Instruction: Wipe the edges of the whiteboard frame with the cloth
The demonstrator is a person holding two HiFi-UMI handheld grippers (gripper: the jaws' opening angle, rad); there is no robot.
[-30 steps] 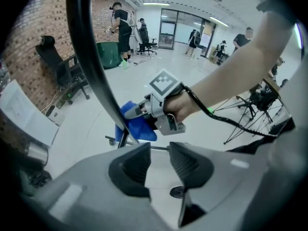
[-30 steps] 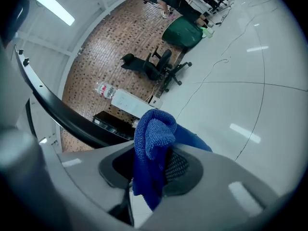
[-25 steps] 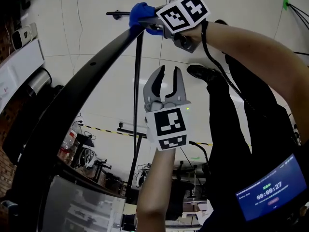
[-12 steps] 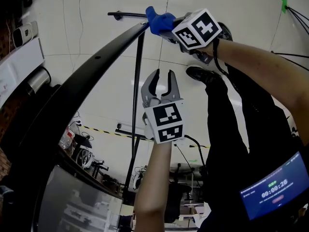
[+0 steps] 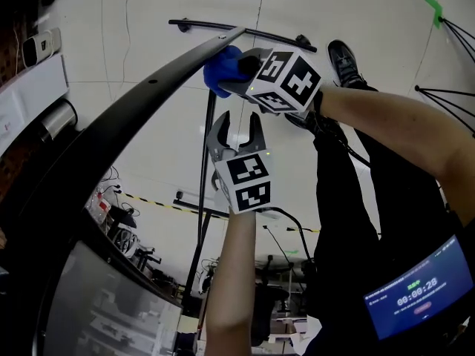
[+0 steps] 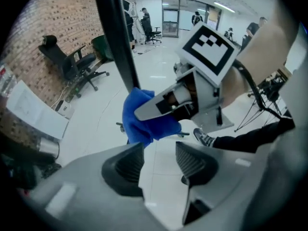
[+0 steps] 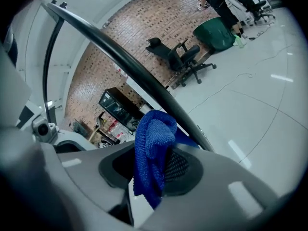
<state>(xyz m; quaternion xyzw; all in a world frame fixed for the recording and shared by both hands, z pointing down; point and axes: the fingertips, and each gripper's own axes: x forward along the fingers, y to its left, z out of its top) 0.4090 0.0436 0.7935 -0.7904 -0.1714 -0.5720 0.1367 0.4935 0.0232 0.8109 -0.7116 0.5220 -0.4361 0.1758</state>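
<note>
The whiteboard's black frame edge (image 5: 148,95) runs from lower left up to the upper middle in the head view. My right gripper (image 5: 236,68) is shut on a bunched blue cloth (image 5: 217,73) and presses it against the frame's underside near its top end. In the right gripper view the cloth (image 7: 151,153) hangs between the jaws of that gripper (image 7: 154,170), right by the frame (image 7: 130,66). My left gripper (image 5: 237,133) is open and empty, just below the cloth. In its own view the left gripper (image 6: 161,165) faces the cloth (image 6: 144,117) and the frame (image 6: 115,37).
The board's stand has a black post (image 5: 204,184) and a foot bar (image 5: 223,28) on the white floor. A person's dark trouser legs and shoes (image 5: 341,54) fill the right side. An office chair (image 7: 185,57) stands by a brick wall. A tripod (image 5: 445,95) is at far right.
The right gripper has rolled and carried the cloth from the frame's top end down and left along the edge. The left gripper has drifted up towards it, still open.
</note>
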